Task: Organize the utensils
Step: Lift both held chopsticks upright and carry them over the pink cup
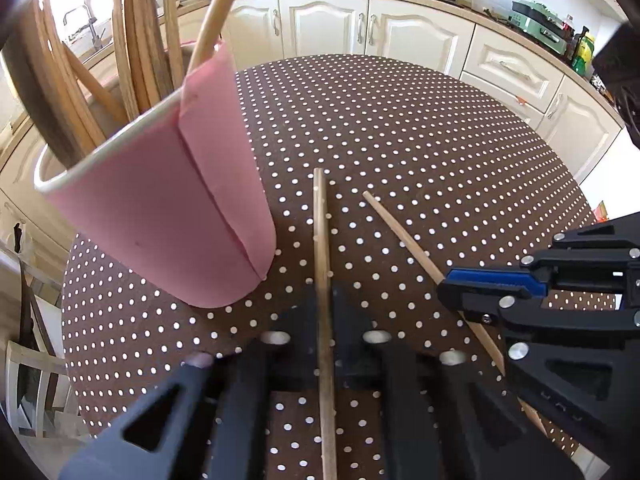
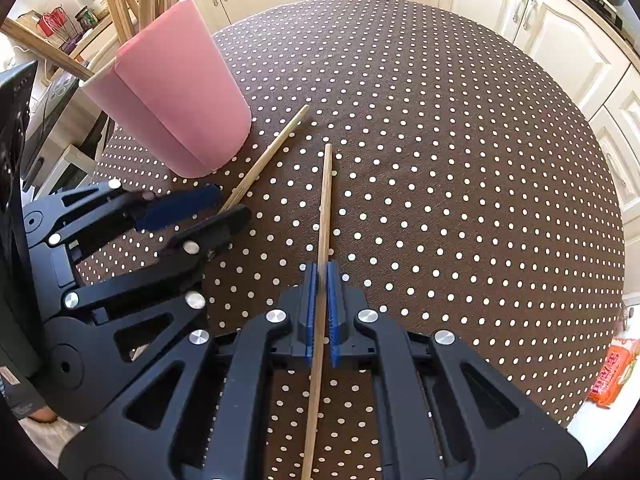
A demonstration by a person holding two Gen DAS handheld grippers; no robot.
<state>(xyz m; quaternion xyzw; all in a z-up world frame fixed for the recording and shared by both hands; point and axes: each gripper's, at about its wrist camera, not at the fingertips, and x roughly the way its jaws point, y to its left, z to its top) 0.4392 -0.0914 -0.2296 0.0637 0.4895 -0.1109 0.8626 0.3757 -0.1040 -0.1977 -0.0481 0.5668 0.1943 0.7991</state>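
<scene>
Dotted tablecloth (image 2: 440, 160): each claw, left (image 1: 325, 304) and right (image 2: 321, 300), clamped on own chopstick; pink cup (image 2: 176, 96) near

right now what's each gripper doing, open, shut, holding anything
Left gripper: shut on a chopstick.
Right gripper: shut on another chopstick.

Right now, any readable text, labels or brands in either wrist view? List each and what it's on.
None readable.
Orange-red snack packet at the round polka-dot table's edge: print too blurred.
White-labelled jar on the far counter: label too small.
Pink paper cup, wooden chopsticks: no markings.
</scene>
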